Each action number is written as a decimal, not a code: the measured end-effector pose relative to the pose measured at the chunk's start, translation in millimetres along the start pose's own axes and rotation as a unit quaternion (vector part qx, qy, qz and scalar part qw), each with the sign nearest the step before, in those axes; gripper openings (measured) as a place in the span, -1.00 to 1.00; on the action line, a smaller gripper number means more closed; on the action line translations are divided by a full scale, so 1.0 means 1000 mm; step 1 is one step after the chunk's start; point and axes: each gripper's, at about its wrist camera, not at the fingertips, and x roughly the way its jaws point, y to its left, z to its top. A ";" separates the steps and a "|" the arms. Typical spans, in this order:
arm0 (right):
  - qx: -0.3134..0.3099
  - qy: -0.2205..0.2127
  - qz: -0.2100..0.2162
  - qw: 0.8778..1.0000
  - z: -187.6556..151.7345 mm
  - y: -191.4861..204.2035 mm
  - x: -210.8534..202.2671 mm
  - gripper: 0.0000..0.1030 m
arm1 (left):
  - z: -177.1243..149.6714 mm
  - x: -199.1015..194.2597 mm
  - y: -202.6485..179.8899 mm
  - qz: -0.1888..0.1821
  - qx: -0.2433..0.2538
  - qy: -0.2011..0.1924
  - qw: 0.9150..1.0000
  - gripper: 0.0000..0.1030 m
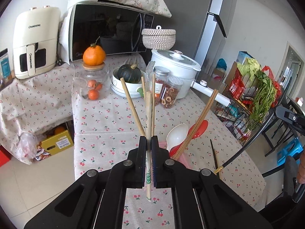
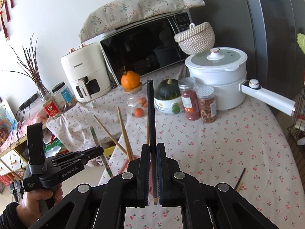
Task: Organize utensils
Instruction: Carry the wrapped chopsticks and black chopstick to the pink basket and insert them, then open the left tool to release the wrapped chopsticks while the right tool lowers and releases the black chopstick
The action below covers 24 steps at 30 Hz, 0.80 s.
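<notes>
Grippers clamped on chopsticks above the cherry-print tablecloth [image 2: 238, 133].

Left gripper [image 1: 149, 140] pinches a wrapped chopstick pair [image 1: 148, 114]; right gripper [image 2: 153, 147] pinches a black chopstick [image 2: 151, 114]. Pink holder [image 1: 184, 158] keeps bamboo chopsticks [image 1: 198, 122] and spoons [image 1: 176, 135].

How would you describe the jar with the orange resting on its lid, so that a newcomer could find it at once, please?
Start from the black microwave at the back of the cherry-print tablecloth. Just in front of it stands a clear glass jar holding small tangerines. Unlike the two screw-top jars of dried food beside the white pot, it has a wooden lid with a big orange sitting on top.
</notes>
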 end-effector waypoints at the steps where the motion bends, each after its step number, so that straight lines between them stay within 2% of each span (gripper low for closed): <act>1: -0.001 -0.005 0.002 1.000 0.001 0.002 -0.002 -0.91 | 0.000 -0.008 -0.004 0.007 0.007 -0.009 1.000 -0.91; 7: -0.004 -0.027 0.015 1.000 0.009 0.013 -0.009 -0.91 | 0.011 -0.056 -0.025 -0.001 0.023 -0.106 0.994 -0.91; 11: -0.005 -0.041 0.021 0.999 0.014 0.020 -0.008 -0.91 | 0.017 -0.062 -0.041 0.003 0.043 -0.149 0.988 -0.91; 17: -0.005 -0.050 0.022 0.999 0.019 0.026 0.001 -0.91 | 0.016 -0.029 -0.049 0.019 0.048 -0.143 0.988 -0.91; 22: -0.004 -0.059 0.016 0.998 0.022 0.027 0.007 -0.91 | 0.011 0.002 -0.043 0.032 0.038 -0.111 0.993 -0.88; 24: -0.002 -0.060 0.015 0.998 0.023 0.026 0.010 -0.91 | 0.010 0.008 -0.040 0.039 0.027 -0.094 0.994 -0.78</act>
